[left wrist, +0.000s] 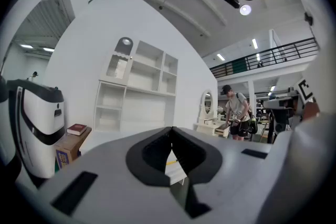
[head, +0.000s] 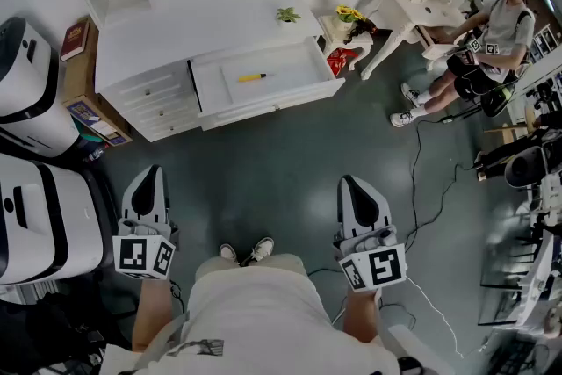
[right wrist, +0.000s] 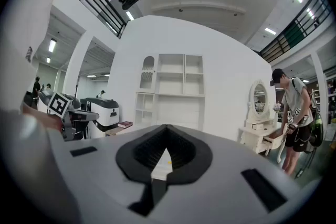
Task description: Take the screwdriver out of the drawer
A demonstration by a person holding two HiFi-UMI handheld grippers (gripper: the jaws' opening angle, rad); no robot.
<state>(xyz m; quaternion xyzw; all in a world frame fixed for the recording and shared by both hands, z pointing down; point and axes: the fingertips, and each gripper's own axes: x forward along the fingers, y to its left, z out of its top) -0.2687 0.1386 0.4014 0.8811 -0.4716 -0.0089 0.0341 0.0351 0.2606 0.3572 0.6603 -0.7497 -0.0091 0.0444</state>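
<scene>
Your screwdriver (head: pixel 252 77) lies flat inside the open drawer (head: pixel 294 70), yellow against the white bottom, a little left of the drawer's middle with nothing touching it. The drawer stands pulled out from the white counter (head: pixel 202 18), and a small plant (head: pixel 287 14) sits on the counter top just behind the drawer. To the drawer's left are three closed drawer fronts; farther left, a red book (head: pixel 75 39) rests on a cardboard box. To the drawer's right stands a white dressing table (head: pixel 413 0) with a person (head: pixel 500 31) seated beyond it. Both of your tools are well short of the drawer, out over the dark floor (head: pixel 263 180). Your left hand-held gripper (head: pixel 151 175) is held level toward the counter, its jaws together and empty. Your right hand-held gripper (head: pixel 350 183) is also level, pointing toward the drawer, with its jaws meeting at the tips and nothing between them. In both gripper views the drawer shows far off behind the closed tips.
</scene>
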